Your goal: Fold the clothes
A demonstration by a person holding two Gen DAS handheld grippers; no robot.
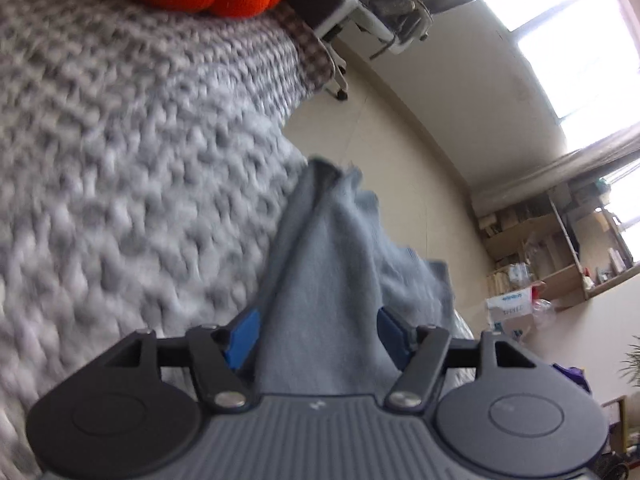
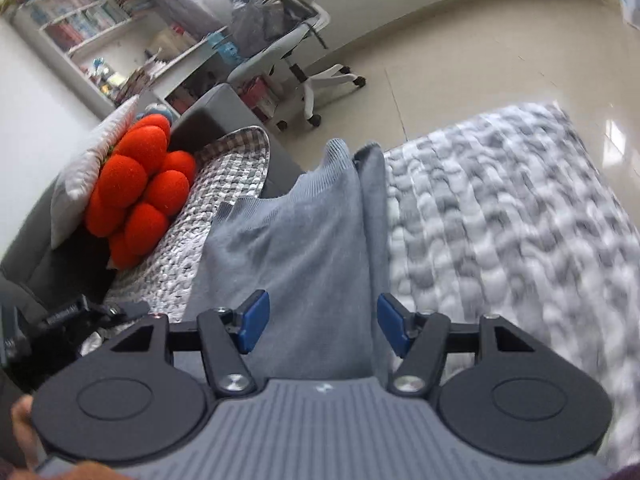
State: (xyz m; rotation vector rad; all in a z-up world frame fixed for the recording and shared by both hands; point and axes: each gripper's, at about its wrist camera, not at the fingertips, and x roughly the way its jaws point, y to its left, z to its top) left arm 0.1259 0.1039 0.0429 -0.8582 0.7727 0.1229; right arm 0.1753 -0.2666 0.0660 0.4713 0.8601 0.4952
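Left wrist view: the left gripper (image 1: 318, 334) stands wide, its blue pads (image 1: 244, 338) apart, with the grey-blue garment (image 1: 320, 280) bunched between them and running forward in a peaked fold over the blanket (image 1: 132, 184). I cannot tell whether the pads press the cloth. The blanket is chunky grey knit, lumpy and soft. If the cloth is not pinched, it could slide free and the fold collapse.

Right wrist view: the right gripper (image 2: 322, 328) is also wide, the garment (image 2: 288, 248) lying between its pads (image 2: 254, 326), fine ribbed knit, with one edge doubled upright. An orange bobbled cushion (image 2: 136, 192) sits near. Uneven pull between hands would skew the fold.
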